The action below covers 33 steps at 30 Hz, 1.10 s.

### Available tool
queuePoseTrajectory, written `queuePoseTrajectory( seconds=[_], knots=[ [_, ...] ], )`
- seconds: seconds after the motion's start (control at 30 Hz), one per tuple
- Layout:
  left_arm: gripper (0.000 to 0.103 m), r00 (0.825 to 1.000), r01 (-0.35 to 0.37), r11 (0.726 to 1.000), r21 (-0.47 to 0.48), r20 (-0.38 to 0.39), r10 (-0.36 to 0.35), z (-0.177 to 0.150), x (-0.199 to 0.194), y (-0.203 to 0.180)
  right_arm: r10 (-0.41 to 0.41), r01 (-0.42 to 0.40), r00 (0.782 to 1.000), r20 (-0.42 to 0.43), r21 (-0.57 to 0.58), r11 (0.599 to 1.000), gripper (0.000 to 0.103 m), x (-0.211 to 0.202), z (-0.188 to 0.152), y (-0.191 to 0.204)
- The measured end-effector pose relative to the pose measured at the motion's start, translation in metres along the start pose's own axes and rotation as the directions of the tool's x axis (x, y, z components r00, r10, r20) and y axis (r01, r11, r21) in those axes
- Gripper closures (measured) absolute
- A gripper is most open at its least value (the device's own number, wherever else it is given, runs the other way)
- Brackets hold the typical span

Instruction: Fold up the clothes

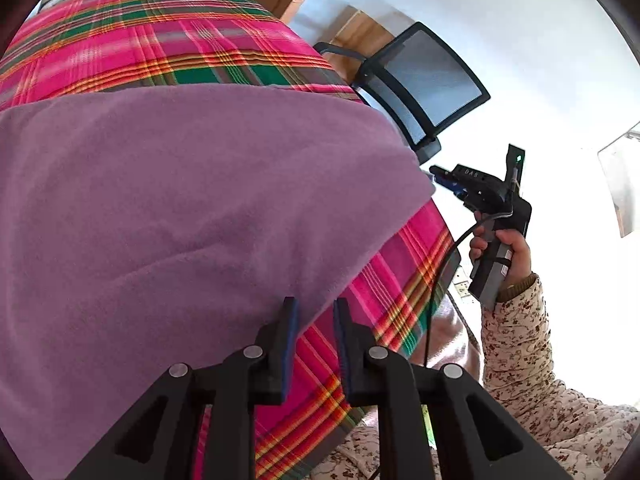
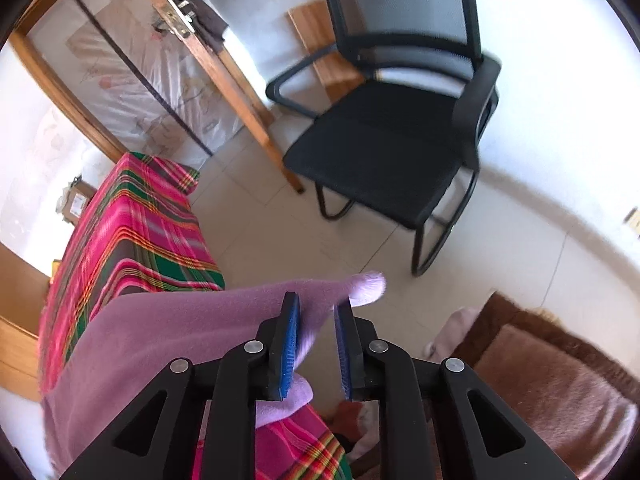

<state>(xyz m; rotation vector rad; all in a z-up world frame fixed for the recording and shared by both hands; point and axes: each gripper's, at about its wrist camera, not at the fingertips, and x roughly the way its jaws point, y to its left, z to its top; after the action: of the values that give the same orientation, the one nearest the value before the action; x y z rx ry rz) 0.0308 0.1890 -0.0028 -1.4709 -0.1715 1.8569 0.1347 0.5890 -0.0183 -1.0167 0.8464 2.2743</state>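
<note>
A purple fleece garment (image 1: 192,208) lies spread over a table with a pink plaid cloth (image 1: 160,40). My left gripper (image 1: 316,312) hovers over the garment's near edge, jaws open a little, nothing between them. My right gripper (image 2: 316,312) has its jaws open, and a fold of the purple garment (image 2: 200,320) passes between them; its corner (image 2: 366,286) sticks out past the fingertips over the table's end. In the left wrist view the right gripper (image 1: 440,174) is at the garment's right corner, held by a hand in a floral sleeve.
A black mesh office chair (image 2: 392,140) stands on the tiled floor beyond the table's end. A wooden door frame (image 2: 224,64) is at the back. A brown blanket (image 2: 552,380) lies low on the right. The plaid cloth (image 2: 132,236) hangs over the table's edge.
</note>
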Motion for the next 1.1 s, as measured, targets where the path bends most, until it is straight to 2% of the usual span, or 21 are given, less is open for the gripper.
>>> queuePoseTrajectory(
  seconds=[0.13, 0.17, 0.23, 0.37, 0.43, 0.53, 0.7, 0.8, 0.93, 1.1],
  knots=[
    [0.085, 0.999, 0.034, 0.999, 0.0, -0.011, -0.034, -0.003, 0.0, 0.0, -0.076, 0.08, 0.99, 0.12, -0.034, 0.996, 0.084, -0.029, 0.001, 0.014],
    [0.085, 0.999, 0.046, 0.999, 0.004, -0.029, -0.045, -0.004, 0.002, -0.001, -0.065, 0.071, 0.99, 0.128, -0.042, 0.997, 0.083, -0.033, -0.001, 0.018],
    [0.085, 0.996, 0.059, 0.998, 0.009, -0.072, -0.059, -0.008, 0.007, -0.002, -0.008, 0.016, 0.993, 0.12, -0.065, 0.998, 0.081, -0.041, -0.006, 0.027],
    [0.085, 0.998, 0.053, 0.998, 0.025, -0.046, -0.052, -0.009, -0.001, -0.003, 0.14, -0.125, 0.987, 0.081, -0.161, 0.979, 0.081, -0.051, -0.022, 0.058],
    [0.085, 0.999, 0.046, 0.999, 0.029, -0.019, -0.045, -0.01, -0.011, -0.002, 0.212, -0.194, 0.976, 0.044, -0.246, 0.949, 0.081, -0.055, -0.035, 0.078],
    [0.085, 0.999, 0.046, 0.999, 0.015, 0.028, -0.046, -0.011, -0.027, 0.005, 0.311, -0.296, 0.95, -0.019, -0.365, 0.883, 0.081, -0.06, -0.056, 0.11],
    [0.085, 0.994, 0.004, 0.999, -0.042, 0.113, 0.001, -0.013, -0.055, 0.026, 0.399, -0.395, 0.91, -0.112, -0.529, 0.751, 0.081, -0.068, -0.092, 0.153],
    [0.085, 0.988, -0.027, 0.997, -0.077, 0.147, 0.038, -0.02, -0.073, 0.045, 0.422, -0.439, 0.888, -0.181, -0.602, 0.667, 0.081, -0.071, -0.116, 0.172],
    [0.085, 0.979, -0.053, 0.987, -0.154, 0.188, 0.082, -0.03, -0.092, 0.072, 0.406, -0.463, 0.879, -0.25, -0.648, 0.605, 0.081, -0.068, -0.146, 0.192],
    [0.085, 0.971, -0.078, 0.967, -0.243, 0.2, 0.128, -0.048, -0.106, 0.105, 0.33, -0.422, 0.903, -0.274, -0.712, 0.561, 0.081, -0.061, -0.175, 0.207]
  ],
)
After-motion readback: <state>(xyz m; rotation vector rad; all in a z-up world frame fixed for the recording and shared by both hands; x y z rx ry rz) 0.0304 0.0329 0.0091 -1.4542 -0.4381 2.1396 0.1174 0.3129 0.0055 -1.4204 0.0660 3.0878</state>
